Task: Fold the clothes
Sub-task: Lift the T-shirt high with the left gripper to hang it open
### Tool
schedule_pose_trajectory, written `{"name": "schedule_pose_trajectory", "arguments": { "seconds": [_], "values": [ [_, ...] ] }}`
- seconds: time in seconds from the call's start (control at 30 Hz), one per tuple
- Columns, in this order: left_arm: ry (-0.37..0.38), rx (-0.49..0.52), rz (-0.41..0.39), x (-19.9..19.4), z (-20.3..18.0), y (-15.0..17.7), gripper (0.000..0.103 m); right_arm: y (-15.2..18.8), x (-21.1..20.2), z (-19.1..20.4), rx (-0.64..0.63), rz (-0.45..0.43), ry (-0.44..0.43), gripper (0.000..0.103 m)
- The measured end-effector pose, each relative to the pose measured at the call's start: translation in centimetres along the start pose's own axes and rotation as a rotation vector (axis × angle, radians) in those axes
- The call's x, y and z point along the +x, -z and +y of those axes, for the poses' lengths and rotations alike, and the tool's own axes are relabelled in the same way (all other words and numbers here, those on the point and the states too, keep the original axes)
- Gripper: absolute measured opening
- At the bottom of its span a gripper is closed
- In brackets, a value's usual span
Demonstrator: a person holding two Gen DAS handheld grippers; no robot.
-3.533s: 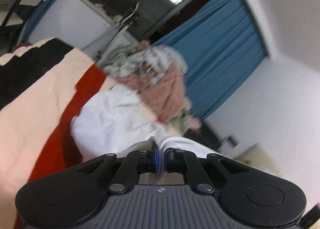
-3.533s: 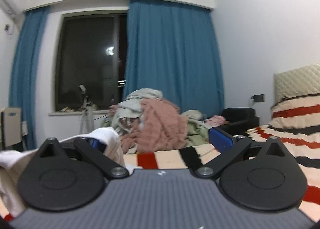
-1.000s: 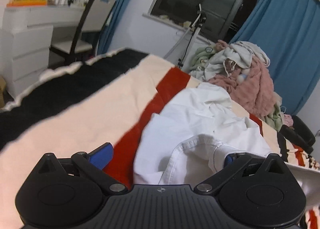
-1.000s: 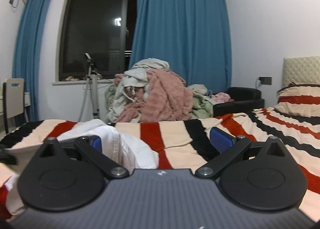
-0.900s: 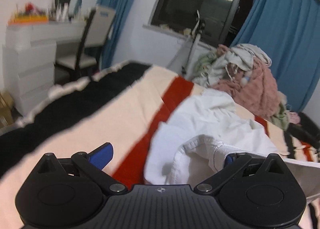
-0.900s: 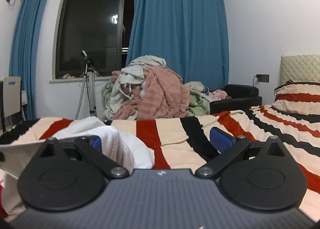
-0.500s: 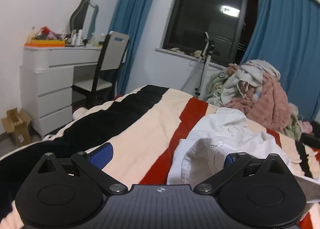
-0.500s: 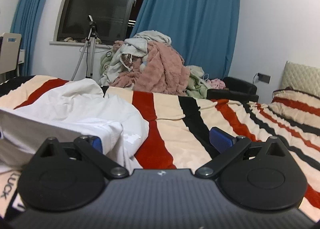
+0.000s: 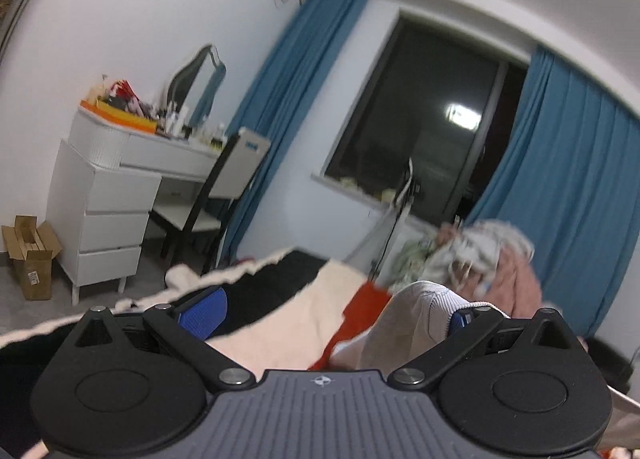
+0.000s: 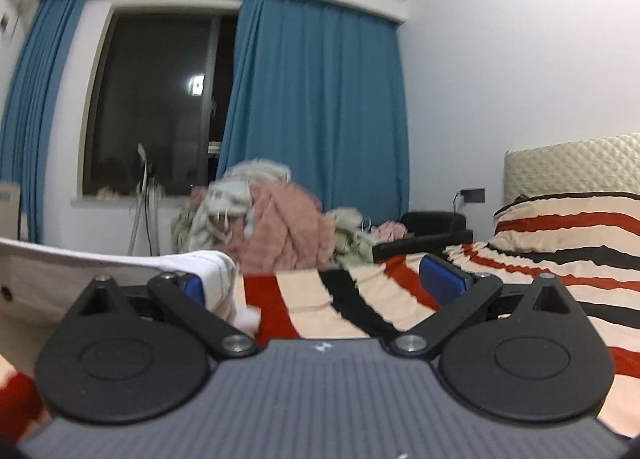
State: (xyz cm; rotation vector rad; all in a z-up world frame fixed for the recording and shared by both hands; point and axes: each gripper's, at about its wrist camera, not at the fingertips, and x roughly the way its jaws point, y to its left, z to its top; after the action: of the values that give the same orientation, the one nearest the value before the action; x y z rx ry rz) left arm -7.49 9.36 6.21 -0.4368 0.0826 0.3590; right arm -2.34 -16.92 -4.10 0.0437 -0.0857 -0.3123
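Bedroom around me, night at the window

Past my left side a white dresser (image 9: 108, 195) carries a mirror (image 9: 196, 79) and clutter, with a chair (image 9: 216, 195) drawn up and a cardboard box (image 9: 30, 255) on the floor beside it. Blue curtains (image 10: 320, 111) flank the dark window (image 10: 160, 107). Striped bedding (image 10: 520, 267) covers the bed below a quilted headboard (image 10: 576, 167).

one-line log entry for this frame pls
phase: between grasps | left tongs: open, white garment against right pad | right tongs: open, garment against left pad | surface: striped blanket | fold: not done
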Motion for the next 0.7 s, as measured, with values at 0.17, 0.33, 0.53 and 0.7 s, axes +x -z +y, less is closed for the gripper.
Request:
{"name": "schedule_pose_trajectory", "arguments": {
  "seconds": [0.17,0.33,0.53,0.7],
  "values": [
    [0.030,-0.005,-0.101,-4.3,-1.6,-5.5,0.103,-6.2,-1.5,-1.0,0.062,-0.067,-0.020,0.103],
    [0.074,-0.015,-0.209,-8.0,-5.3,-15.0,0.103,-16.3,-2.1,-2.8,0.185,-0.145,-0.121,0.103],
    [0.144,-0.013,-0.307,-11.4,-11.0,-28.3,0.103,-30.2,-2.6,-3.7,0.224,-0.285,-0.188,0.103],
    [0.224,0.091,-0.302,-11.1,-16.6,-36.6,0.103,-39.4,0.3,-4.1,0.204,-0.292,-0.201,0.103]
  ]
}}
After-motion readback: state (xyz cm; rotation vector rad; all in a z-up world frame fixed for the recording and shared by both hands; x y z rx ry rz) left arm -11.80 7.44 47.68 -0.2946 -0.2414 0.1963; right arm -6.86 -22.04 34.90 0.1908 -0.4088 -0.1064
